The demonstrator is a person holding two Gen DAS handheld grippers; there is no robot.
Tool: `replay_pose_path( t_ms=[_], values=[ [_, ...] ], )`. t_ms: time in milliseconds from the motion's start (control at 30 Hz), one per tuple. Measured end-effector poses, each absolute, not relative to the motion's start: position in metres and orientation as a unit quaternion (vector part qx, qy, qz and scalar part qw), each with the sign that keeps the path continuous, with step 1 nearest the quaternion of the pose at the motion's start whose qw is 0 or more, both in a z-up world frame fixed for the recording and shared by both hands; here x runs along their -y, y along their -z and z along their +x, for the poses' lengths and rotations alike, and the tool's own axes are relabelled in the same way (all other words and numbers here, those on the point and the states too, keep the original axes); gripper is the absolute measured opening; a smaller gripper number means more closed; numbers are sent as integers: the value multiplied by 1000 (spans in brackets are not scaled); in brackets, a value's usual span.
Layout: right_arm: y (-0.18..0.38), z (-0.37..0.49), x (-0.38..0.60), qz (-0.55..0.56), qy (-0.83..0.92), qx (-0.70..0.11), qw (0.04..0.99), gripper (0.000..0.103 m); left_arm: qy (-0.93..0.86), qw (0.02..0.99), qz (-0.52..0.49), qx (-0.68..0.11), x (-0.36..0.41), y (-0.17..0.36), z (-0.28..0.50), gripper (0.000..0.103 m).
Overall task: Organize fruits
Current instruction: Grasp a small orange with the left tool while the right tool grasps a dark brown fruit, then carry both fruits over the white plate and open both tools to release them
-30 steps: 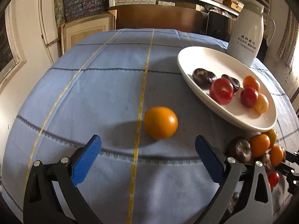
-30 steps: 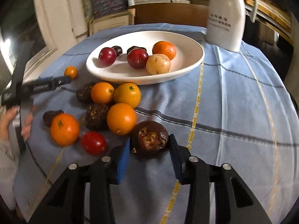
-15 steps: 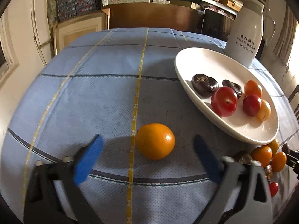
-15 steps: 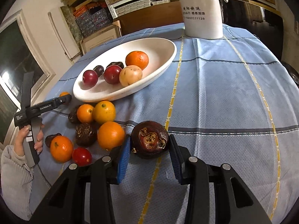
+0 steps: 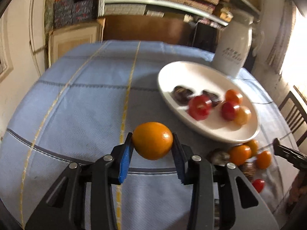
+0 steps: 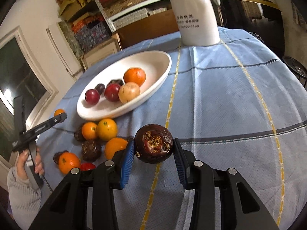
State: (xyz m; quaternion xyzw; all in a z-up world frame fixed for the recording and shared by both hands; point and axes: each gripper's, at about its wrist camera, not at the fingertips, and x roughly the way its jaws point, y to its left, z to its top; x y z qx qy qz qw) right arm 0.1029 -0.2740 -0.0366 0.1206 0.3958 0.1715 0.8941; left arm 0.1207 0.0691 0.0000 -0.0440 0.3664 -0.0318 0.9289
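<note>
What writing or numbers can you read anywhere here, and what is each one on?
White jug: two rows of characters, too blurred to read; below them a row of digits, unsure, perhaps ending "139".
Handle of the left claw: small white lettering, too small to read.
Nothing else carries text.

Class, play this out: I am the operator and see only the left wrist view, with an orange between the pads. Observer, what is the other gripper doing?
Observer: The right gripper is shut on a dark brown wrinkled fruit.
Operator: The loose pile is blurred for me. How many orange fruits lie in it?
Observer: Four: orange fruits lying beside the white dish.
Operator: Who holds my gripper?
Observer: A hand in a grey sleeve.
</note>
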Motion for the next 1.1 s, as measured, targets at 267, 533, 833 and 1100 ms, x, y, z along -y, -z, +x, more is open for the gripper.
replay_pose_path(
  t_ms=[267,533,833,1100],
  values=[
    [-7,134,262,141,-192,-370,898,41,75,931,-21,-356,-22,-30,145,39],
    [-17,193,229,149,-201,-378,891,41,131,915,11,-381,29,-12,171,40],
    [5,217,233,153,-163,-388,894,52,135,912,49,-384,45,-2,172,76],
    [1,189,253,183,-170,-357,900,64,95,929,31,-357,13,-12,149,91]
  ],
)
